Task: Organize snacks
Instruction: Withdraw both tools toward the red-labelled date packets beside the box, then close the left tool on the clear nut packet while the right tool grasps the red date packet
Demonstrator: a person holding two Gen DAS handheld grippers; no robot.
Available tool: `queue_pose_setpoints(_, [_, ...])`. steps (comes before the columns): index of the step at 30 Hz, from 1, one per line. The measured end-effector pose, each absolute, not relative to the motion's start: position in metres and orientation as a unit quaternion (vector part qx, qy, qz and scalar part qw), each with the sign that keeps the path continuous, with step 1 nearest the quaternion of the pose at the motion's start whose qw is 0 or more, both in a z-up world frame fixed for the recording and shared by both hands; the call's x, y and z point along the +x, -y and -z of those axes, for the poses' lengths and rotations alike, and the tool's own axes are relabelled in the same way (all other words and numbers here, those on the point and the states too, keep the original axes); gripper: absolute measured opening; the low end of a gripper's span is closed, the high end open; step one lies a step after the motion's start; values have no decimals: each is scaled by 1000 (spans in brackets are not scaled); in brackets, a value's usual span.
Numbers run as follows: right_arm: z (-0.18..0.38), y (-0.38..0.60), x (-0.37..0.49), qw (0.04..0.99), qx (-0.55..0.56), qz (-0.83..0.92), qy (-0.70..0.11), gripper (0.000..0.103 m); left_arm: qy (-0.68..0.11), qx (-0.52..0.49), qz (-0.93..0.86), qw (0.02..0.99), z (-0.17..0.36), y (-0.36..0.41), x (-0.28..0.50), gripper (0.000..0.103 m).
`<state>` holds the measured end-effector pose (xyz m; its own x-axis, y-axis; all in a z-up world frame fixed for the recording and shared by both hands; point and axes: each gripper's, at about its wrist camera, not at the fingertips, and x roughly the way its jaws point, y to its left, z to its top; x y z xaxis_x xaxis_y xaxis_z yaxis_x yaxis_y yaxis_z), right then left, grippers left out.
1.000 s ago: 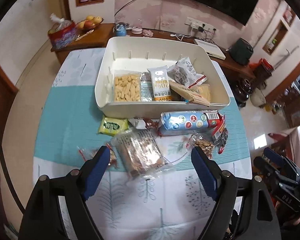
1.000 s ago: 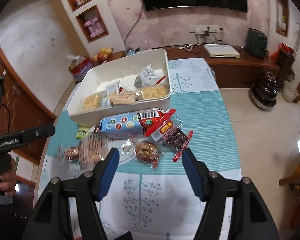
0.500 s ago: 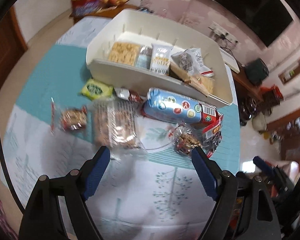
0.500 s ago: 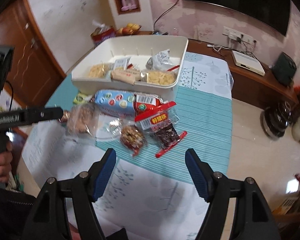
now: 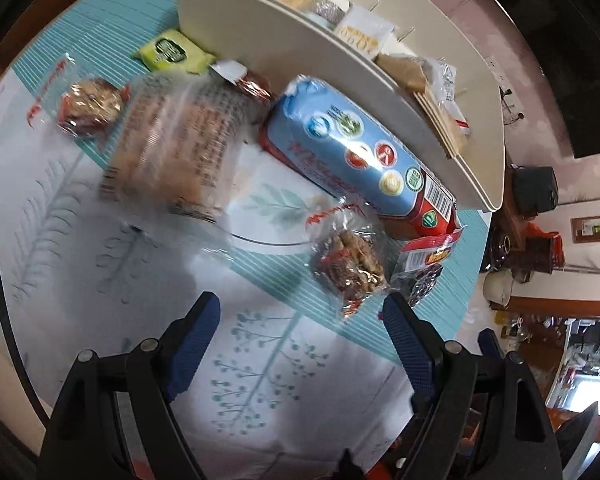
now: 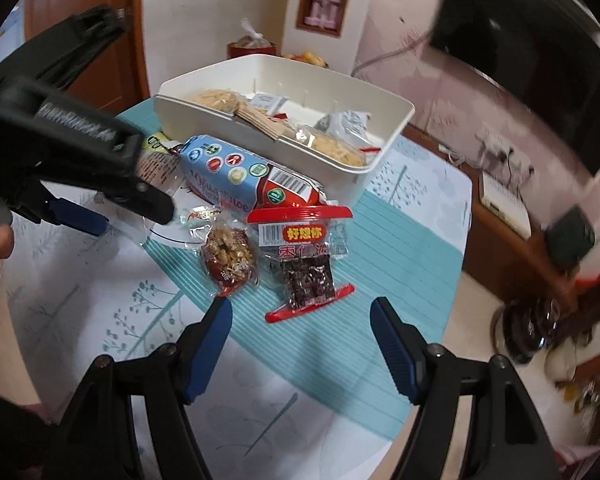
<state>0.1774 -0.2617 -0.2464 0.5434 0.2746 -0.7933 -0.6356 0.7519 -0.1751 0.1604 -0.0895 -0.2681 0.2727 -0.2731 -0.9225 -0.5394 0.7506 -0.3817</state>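
A white bin holds several snack packs. In front of it on the table lie a blue biscuit pack, a clear cookie pack, a walnut-date pack, a red-trimmed jujube pack, a second date pack and a green pack. My left gripper is open just short of the walnut-date pack. My right gripper is open, just short of the jujube pack. The left gripper's body shows at left in the right wrist view.
The round table has a teal and white cloth, and its edge falls away on the right. A wooden sideboard with a white box stands against the wall behind. Dark jars sit on the floor at right.
Both grippers have dropped lower and closer to the loose snacks. The left one swung right from the cookie pack toward the walnut-date pack. Both stayed open.
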Motion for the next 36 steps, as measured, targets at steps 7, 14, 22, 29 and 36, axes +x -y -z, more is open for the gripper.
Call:
queue_pose_setpoints(7, [271,266,190,854,-234,-283,-369,72,-605,-348,-91,710,285,109,175,83])
queue_pose_setpoints(14, [288,266,208,850,-210,-306,-372,72,-610,-341,-93,710,300,126,197,83])
queue_pose_setpoints(22, [301,264,214,844,-199,-322,-381,72,-618,-332,-102,706,317,147,221,83])
queue_pose_setpoints(29, [305,268,223,845,-184,-309,-395,69,-625,-313,-113,706,320,163,240,83])
queue_pose_setpoints(36, [306,270,228,853,-164,-289,-403,63,-627,-295,-126,710,329,184,246,83])
